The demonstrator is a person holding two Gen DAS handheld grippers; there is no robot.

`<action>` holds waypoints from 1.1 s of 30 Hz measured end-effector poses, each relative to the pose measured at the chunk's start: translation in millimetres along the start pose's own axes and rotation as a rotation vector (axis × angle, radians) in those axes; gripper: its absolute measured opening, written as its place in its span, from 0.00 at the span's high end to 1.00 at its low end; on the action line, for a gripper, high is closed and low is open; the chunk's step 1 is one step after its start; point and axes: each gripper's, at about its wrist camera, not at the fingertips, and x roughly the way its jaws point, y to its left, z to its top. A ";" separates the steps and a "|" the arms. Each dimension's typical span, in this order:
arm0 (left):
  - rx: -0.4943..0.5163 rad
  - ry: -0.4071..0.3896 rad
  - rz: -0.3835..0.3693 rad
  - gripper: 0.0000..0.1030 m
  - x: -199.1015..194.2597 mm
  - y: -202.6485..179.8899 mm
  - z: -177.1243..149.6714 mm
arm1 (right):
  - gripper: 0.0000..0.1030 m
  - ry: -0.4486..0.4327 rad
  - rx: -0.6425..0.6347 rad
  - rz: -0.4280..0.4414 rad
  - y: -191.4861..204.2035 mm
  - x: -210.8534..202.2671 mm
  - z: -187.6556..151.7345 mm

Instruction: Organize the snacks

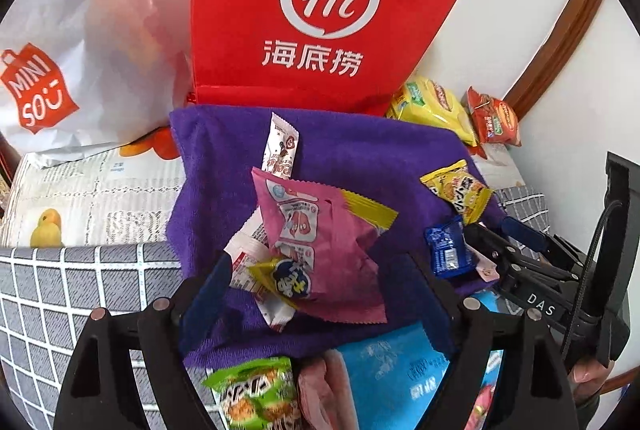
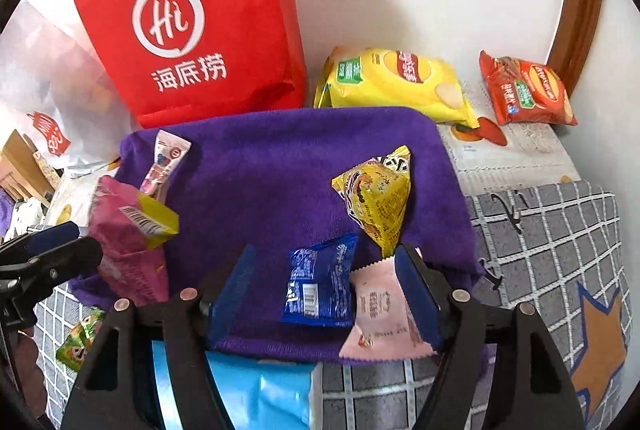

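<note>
A purple towel [image 1: 360,157] [image 2: 280,169] lies on the bed with small snack packets on it. My left gripper [image 1: 324,282] is open around a pile: a pink packet [image 1: 320,230] over a white packet and a small yellow one. A white stick packet [image 1: 280,145] lies behind. My right gripper [image 2: 328,278] is open around a blue packet [image 2: 320,282] with a pale pink packet [image 2: 380,314] beside its right finger. A yellow triangular packet [image 2: 376,201] lies just beyond. The right gripper shows in the left wrist view [image 1: 500,242].
A red Haidilao bag [image 1: 320,9] [image 2: 200,29] stands behind the towel, a white Miniso bag [image 1: 60,69] to its left. A yellow chip bag [image 2: 400,81] and a red one [image 2: 528,93] lie against the wall. A green packet [image 1: 256,394] and a blue bag [image 1: 400,378] lie near me.
</note>
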 end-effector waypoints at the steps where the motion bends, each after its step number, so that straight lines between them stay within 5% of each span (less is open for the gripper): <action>1: -0.001 0.000 0.004 0.17 -5.4 -0.6 -1.9 | 0.30 -0.001 -0.002 0.003 0.2 -5.8 -1.0; 7: -0.011 -0.015 0.036 0.17 -34.1 -5.8 -17.2 | 0.27 -0.023 -0.006 -0.008 2.0 -40.9 -9.8; 15: -0.006 -0.057 0.069 0.17 -78.6 -15.3 -47.5 | 0.16 -0.086 -0.002 -0.147 5.9 -97.5 -34.8; 33: -0.095 -0.233 -0.002 0.17 -154.6 -15.3 -125.0 | 0.16 -0.159 0.025 -0.086 -16.4 -170.5 -102.0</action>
